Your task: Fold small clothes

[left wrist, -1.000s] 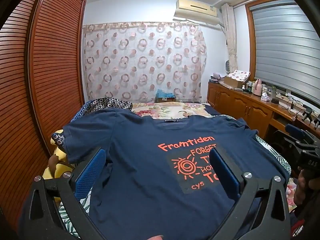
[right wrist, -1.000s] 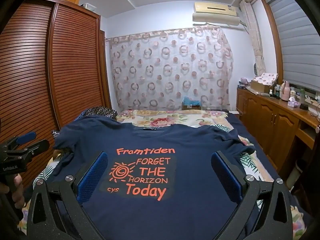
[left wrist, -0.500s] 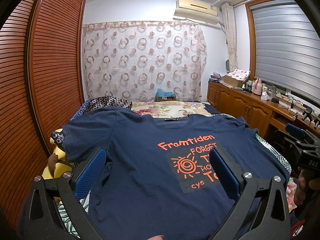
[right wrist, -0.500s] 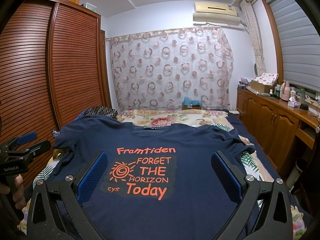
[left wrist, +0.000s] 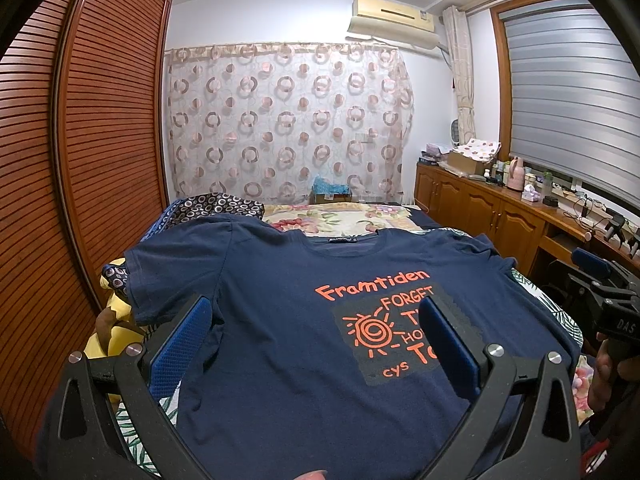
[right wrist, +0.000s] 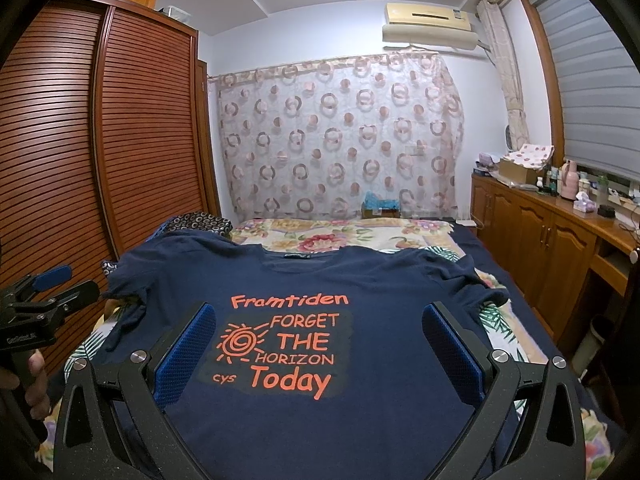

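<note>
A navy T-shirt (left wrist: 280, 320) with orange print lies flat and face up on the bed, collar at the far end; it also shows in the right wrist view (right wrist: 380, 288). My left gripper (left wrist: 316, 320) is open and empty, held above the shirt's left half. My right gripper (right wrist: 320, 328) is open and empty above the print (right wrist: 280, 352). The right gripper shows at the right edge of the left wrist view (left wrist: 600, 292). The left gripper shows at the left edge of the right wrist view (right wrist: 44, 300).
The bed (right wrist: 340, 236) has a floral cover. A patterned pillow (left wrist: 216, 208) lies at the far left. A louvred wardrobe (left wrist: 80, 160) runs along the left. A wooden cabinet (right wrist: 560, 240) with clutter runs along the right. A curtain (left wrist: 288, 120) hangs behind.
Both grippers have barely moved; the shirt lies the same.
</note>
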